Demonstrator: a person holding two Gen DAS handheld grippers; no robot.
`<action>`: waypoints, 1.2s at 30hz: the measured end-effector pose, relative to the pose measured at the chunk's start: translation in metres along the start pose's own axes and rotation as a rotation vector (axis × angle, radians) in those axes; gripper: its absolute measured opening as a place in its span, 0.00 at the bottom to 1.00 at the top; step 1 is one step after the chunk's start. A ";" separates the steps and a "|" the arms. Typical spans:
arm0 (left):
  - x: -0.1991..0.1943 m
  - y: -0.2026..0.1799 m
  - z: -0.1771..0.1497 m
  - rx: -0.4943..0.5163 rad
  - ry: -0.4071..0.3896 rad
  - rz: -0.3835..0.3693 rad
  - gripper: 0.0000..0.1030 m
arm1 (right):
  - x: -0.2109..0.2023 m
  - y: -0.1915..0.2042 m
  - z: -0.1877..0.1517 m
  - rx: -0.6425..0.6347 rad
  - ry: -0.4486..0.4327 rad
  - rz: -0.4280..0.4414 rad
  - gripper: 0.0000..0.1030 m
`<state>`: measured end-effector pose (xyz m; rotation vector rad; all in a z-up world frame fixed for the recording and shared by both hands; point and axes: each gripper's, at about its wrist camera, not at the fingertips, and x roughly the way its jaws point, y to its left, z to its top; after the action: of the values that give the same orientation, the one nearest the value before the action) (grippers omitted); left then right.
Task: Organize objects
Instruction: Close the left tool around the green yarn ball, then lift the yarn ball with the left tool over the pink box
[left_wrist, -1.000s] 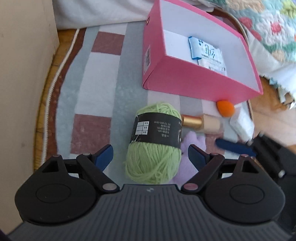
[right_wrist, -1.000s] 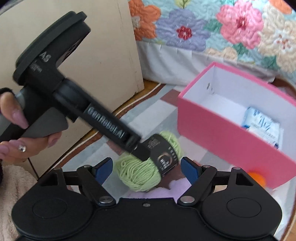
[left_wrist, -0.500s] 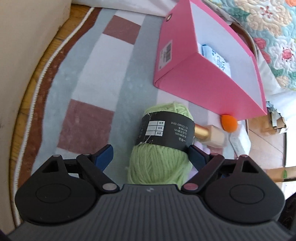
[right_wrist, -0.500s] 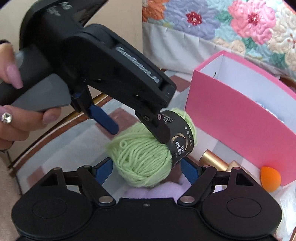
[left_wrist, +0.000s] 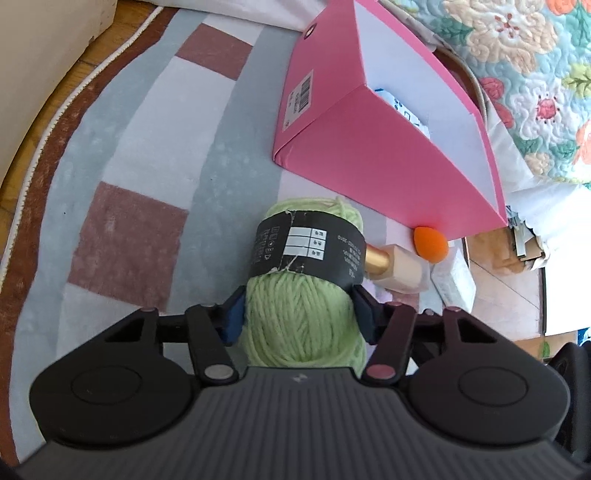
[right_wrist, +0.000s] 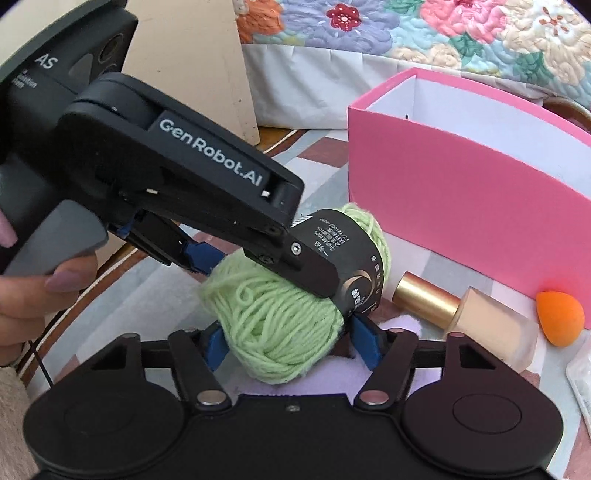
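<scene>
In the left wrist view, your left gripper (left_wrist: 299, 317) sits at lower centre with both blue pads pressed into the sides of the green yarn ball (left_wrist: 304, 291), so it is clenched on the yarn. The pink box (left_wrist: 388, 147) stands open in the upper right, a pale packet just visible inside. An orange sponge (left_wrist: 430, 244) and a gold-capped bottle (left_wrist: 395, 264) lie at mid right, beside the box's near wall.

In the right wrist view, your right gripper (right_wrist: 291, 341) frames the same yarn ball (right_wrist: 280, 325) at lower centre, its jaws spread and, as far as I can tell, gripping nothing. The left gripper (right_wrist: 280, 291) comes in from the upper left.

You appear to be at the grasp step. Next, lift the yarn clear of the rug (left_wrist: 147, 155) and carry it over the box rim; the soft ball may squash or slip.
</scene>
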<state>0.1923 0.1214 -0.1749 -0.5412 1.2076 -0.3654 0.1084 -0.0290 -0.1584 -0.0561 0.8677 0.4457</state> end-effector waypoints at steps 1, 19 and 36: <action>-0.001 0.000 -0.001 -0.005 -0.003 -0.003 0.53 | -0.002 0.000 0.000 -0.003 0.000 0.005 0.61; -0.055 -0.058 -0.062 0.018 -0.023 0.077 0.51 | -0.077 0.007 -0.004 -0.086 0.062 0.142 0.56; -0.133 -0.165 -0.037 0.184 -0.070 0.089 0.52 | -0.172 -0.017 0.057 -0.049 -0.009 0.154 0.56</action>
<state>0.1172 0.0502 0.0138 -0.3378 1.1141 -0.3750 0.0599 -0.0925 0.0051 -0.0320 0.8553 0.6108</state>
